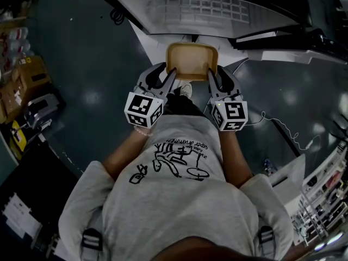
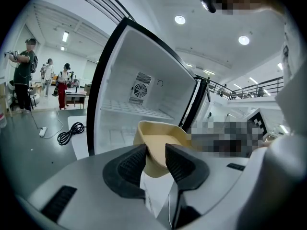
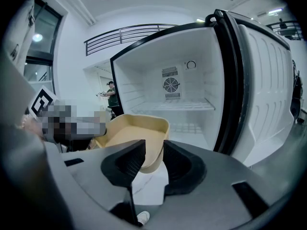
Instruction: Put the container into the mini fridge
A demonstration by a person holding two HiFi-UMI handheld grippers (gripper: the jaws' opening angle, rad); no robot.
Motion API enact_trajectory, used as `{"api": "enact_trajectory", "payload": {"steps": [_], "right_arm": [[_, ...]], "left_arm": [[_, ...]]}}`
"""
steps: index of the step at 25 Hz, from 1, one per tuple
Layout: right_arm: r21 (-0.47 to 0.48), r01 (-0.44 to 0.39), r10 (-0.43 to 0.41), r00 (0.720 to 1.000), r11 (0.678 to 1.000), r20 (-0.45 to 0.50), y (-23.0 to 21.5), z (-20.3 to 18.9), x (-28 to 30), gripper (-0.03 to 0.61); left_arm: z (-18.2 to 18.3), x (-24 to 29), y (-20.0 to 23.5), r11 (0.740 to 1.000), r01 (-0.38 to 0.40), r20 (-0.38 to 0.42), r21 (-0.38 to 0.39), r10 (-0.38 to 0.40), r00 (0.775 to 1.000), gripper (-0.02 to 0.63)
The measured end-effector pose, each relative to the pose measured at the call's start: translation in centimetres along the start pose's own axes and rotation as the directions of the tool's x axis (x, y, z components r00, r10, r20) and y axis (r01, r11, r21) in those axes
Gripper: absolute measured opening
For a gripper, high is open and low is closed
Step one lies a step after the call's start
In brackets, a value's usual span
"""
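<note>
Item: one tan, open-topped container [image 1: 191, 60], empty, held in the air above the dark floor [image 1: 92, 75], just in front of the open mini fridge [image 3: 192, 95] and outside its cabinet. Held by: left gripper [image 1: 163, 81] at the container's left edge, jaws clamped on the side wall near the near-left corner, one pad inside the tub and one outside. Likewise the right gripper [image 1: 216, 81] at the right edge, jaws clamped over the wall near the near-right corner. Container attitude: roughly level, long side across the person's front, the grippers on opposite sides with their marker cubes toward the person. Mini fridge: white inside, black frame, door [image 3: 268, 90] swung wide to the right in the right gripper view. One wire shelf [image 3: 172, 107] crossed the middle of the cabinet, a round fan grille [image 3: 171, 85] sat on the back wall above it, and the compartments above and below it were bare. Surroundings: coiled black cable [image 2: 70, 132] on the floor left of the fridge; several people standing far off in the hall behind; wearer in a grey printed shirt [image 1: 179, 189].
</note>
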State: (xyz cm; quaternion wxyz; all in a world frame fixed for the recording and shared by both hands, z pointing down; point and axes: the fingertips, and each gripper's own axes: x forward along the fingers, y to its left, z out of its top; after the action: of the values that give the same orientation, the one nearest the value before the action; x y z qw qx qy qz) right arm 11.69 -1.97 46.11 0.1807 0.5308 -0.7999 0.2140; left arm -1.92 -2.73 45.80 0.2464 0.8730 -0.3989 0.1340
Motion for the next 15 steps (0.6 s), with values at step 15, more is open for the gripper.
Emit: {"api": "enact_trajectory", "payload": {"steps": [15], "right_arm": [[0.006,0.009,-0.009,1.0,1.0,0.019,-0.5,1.7,-0.7,0.127]], "left_arm": [[1.7,0.2,-0.5,1.0,0.003,0.025,-0.023,-0.002,1.0,0.138]]}}
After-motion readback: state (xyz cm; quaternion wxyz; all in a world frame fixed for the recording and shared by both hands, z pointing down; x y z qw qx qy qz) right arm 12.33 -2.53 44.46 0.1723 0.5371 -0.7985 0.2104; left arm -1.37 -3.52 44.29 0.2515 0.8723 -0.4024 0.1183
